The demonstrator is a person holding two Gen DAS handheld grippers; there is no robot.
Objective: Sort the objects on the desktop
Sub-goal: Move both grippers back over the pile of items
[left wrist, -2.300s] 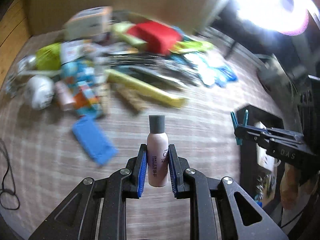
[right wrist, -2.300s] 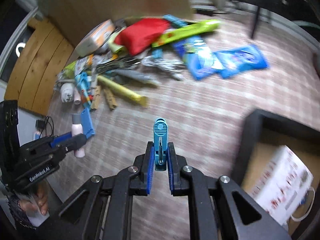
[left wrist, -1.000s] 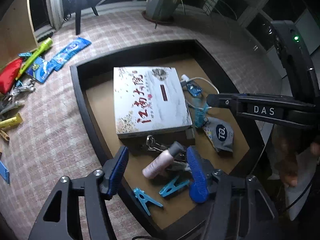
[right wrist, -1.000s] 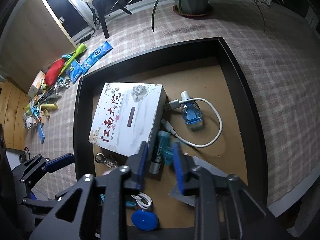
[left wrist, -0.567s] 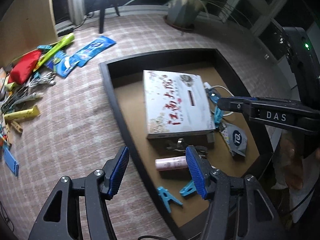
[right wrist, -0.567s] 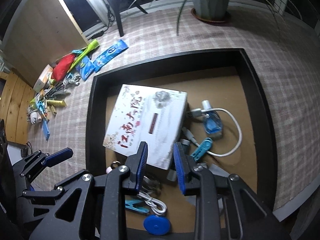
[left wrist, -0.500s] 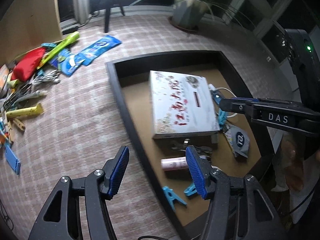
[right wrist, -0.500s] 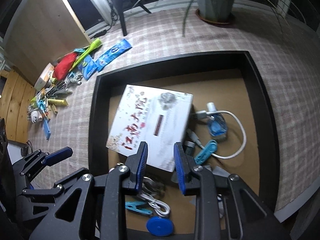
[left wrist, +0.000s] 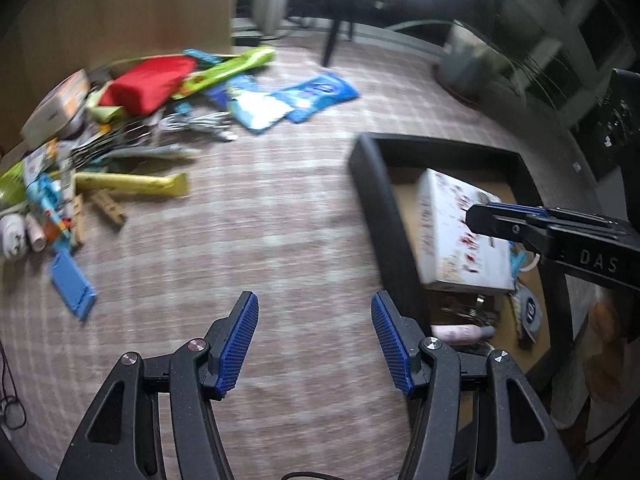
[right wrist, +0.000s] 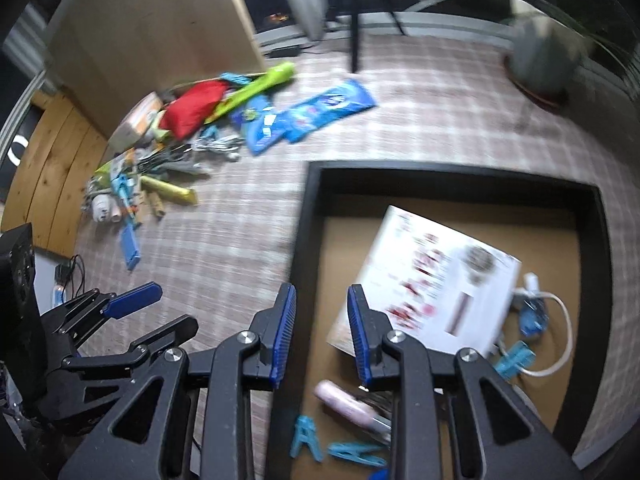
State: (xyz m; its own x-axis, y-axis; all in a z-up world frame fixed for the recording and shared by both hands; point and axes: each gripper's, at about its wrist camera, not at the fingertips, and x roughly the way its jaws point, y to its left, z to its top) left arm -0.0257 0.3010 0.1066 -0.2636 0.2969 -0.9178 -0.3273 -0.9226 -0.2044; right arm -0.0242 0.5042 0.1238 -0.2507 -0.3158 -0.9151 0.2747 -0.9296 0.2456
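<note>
My left gripper (left wrist: pixel 314 304) hangs open over the checked cloth with nothing between its blue pads. My right gripper (right wrist: pixel 321 292) stands open with a narrow, empty gap, above the left rim of the black tray (right wrist: pixel 304 220). In the tray lie a white printed box (right wrist: pixel 432 280), a pink bottle (right wrist: pixel 348 400) and blue clips (right wrist: pixel 308 444). The loose pile lies at the far left: a red pouch (left wrist: pixel 148 84), blue packets (left wrist: pixel 316 96), a yellow tube (left wrist: pixel 132 186) and a flat blue piece (left wrist: pixel 72 284). The right gripper (left wrist: pixel 480 216) also shows over the tray (left wrist: pixel 376 200).
A wooden cabinet panel (left wrist: pixel 120 12) stands behind the pile. A plant pot (right wrist: pixel 540 60) and dark furniture legs (right wrist: pixel 354 32) are at the back. A white cable with a blue item (right wrist: pixel 560 320) lies in the tray. A black cord (left wrist: pixel 8 400) trails at the left edge.
Both grippers let go of the pink bottle and the blue clip in the tray, then swung left off it towards the pile. Both now stand empty.
</note>
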